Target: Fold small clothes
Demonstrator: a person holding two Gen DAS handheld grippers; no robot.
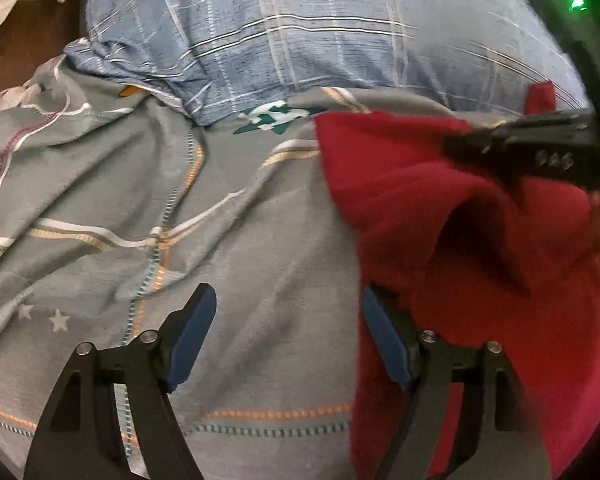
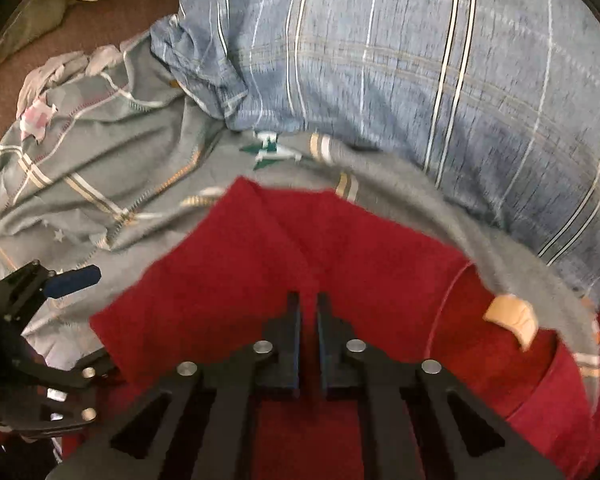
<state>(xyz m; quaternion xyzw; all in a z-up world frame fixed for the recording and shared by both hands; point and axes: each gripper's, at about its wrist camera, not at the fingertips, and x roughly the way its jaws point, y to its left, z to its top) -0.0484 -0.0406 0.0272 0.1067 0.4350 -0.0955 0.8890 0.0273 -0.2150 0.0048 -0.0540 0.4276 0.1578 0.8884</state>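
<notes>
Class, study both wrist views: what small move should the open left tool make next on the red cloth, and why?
Probably shift the left tool rightward onto the near edge of the red fleece cloth and close. It is open, mostly over the grey patterned bedsheet, while the right tool already pinches a raised ridge of the cloth.

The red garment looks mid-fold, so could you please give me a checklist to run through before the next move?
1. Right tool shut on the red garment: ok.
2. Left tool open and free to grasp: ok.
3. Left tool already over the garment's edge: not ok, mostly over the grey sheet.
4. Garment lying flat: not ok, a raised fold shows in the left wrist view.
5. Blue pillow clear of the garment: ok.
6. Garment's near hem aligned: cannot tell.
</notes>
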